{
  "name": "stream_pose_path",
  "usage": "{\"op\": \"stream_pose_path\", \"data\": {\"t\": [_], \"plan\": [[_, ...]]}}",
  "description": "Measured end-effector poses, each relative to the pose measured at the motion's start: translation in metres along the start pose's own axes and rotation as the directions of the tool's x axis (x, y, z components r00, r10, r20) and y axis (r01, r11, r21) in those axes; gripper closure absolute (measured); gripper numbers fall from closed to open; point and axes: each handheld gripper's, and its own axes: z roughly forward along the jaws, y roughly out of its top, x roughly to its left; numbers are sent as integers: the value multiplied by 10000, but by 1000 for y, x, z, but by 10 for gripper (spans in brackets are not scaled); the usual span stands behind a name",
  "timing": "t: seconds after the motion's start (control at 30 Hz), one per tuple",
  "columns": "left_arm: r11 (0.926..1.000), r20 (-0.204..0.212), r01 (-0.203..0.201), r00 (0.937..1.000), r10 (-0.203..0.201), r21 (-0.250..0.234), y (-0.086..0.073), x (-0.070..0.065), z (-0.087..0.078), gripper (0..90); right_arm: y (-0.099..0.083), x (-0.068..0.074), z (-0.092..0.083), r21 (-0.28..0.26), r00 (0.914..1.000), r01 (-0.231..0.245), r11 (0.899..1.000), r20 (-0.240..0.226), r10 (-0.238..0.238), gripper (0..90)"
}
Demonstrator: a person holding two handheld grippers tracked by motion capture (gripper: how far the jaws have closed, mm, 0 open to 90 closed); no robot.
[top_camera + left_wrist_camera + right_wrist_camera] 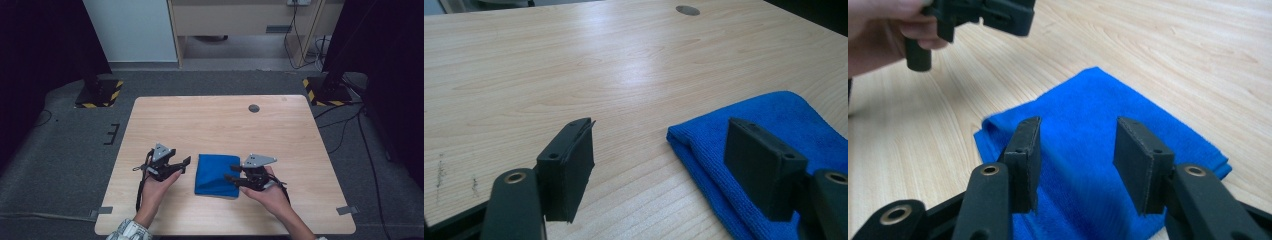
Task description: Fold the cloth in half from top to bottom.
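A folded blue cloth (216, 175) lies flat on the front middle of the wooden table (220, 125). My left gripper (184, 166) hovers just off the cloth's left edge, open, with bare wood between its jaws. In the left gripper view (659, 127) the cloth (764, 135) lies to the right, behind the right jaw. My right gripper (231, 172) is over the cloth's right part, open. In the right gripper view (1078, 125) the cloth (1088, 105) spreads below the parted jaws and no pad presses on it. The other hand's gripper (983, 12) shows at top left.
A round grey cable hole (254, 108) sits near the table's far edge. Two stand bases with yellow-black stripes (100, 92) (325, 90) rest on the floor beyond the far corners. Grey tape marks (346, 210) sit at the front corners.
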Motion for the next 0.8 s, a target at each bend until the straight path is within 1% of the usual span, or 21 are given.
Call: {"op": "stream_pose_path", "data": {"t": [0.07,0.17,0.23,0.37,0.43,0.47,0.5,0.57,0.67,0.73,0.8], "plan": [[10000,-1,-8,10000,8,-10,0,0,0,279,2,0,-3,-143,10000,-28,9999,-6,28,532],[10000,-18,-30,10000,30,35,0,0,0,279,3,-2,-5,-198,9997,-10,9998,235,15,530],[10000,-21,-44,10000,44,59,0,0,1,278,-1,-5,-2,19,9988,-4,10000,492,3,521],[9999,-75,-63,10000,64,119,-1,1,1,276,-9,-7,6,530,9979,83,9986,642,-117,499],[9996,-222,-174,9996,179,235,-1,2,1,268,-13,-6,9,768,9974,193,9969,680,-245,485],[9995,-222,-146,9996,153,280,-2,3,2,263,-15,-5,10,876,9973,237,9959,669,-297,479],[9995,-237,-80,9997,86,290,-2,4,2,260,-17,-4,11,1009,9974,235,9946,655,-302,472],[9995,-292,-53,9996,62,317,-3,6,2,258,-21,-2,13,1321,9960,453,9902,700,-549,458],[9996,-368,-20,9993,30,268,-2,8,0,257,-27,1,14,1635,9941,702,9840,704,-826,439],[9996,-405,-32,9992,44,289,-2,8,1,254,-28,1,14,1694,9939,750,9827,670,-874,417],[9993,-500,-57,9987,75,363,-3,10,1,246,-27,1,14,1596,9940,697,9847,720,-821,385]]}}
